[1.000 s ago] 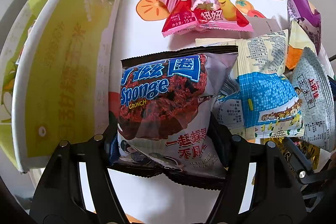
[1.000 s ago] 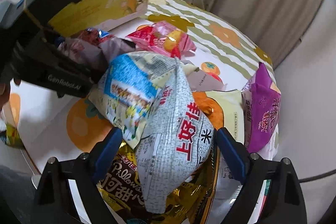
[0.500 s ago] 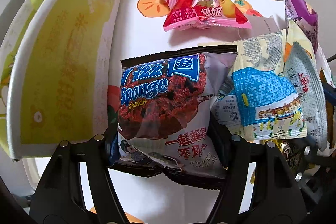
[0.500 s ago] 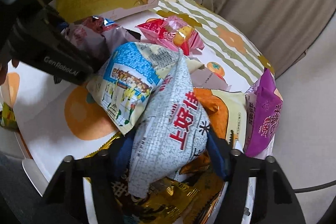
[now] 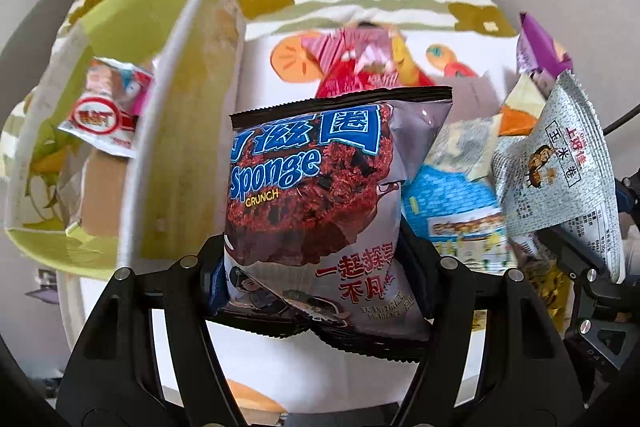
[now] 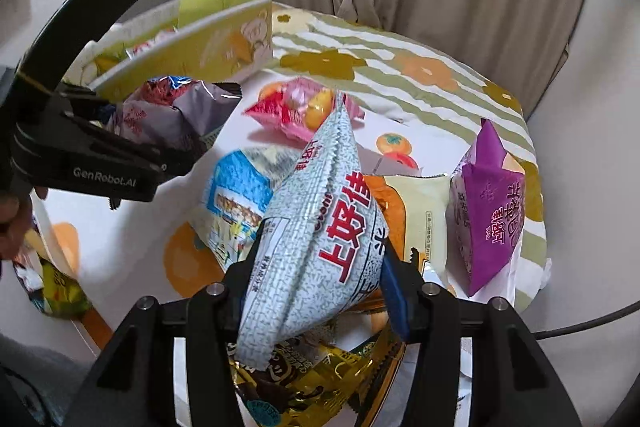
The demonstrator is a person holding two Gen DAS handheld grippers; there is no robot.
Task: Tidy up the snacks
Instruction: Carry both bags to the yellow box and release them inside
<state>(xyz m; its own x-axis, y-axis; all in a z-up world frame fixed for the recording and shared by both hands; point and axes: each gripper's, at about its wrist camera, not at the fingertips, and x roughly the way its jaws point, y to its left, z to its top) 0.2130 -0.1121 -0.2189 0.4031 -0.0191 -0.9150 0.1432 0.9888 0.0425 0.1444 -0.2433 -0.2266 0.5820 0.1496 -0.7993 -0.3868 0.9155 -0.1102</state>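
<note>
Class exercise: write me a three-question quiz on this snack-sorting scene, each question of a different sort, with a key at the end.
1. True or false: the left gripper holds the Sponge Crunch bag.
2. Which bag is the right gripper shut on? A) purple bag B) grey speckled bag C) pink bag
3. Fill in: the red-and-white packet lies inside the yellow-green ____.

Key: 1 true; 2 B; 3 box.
</note>
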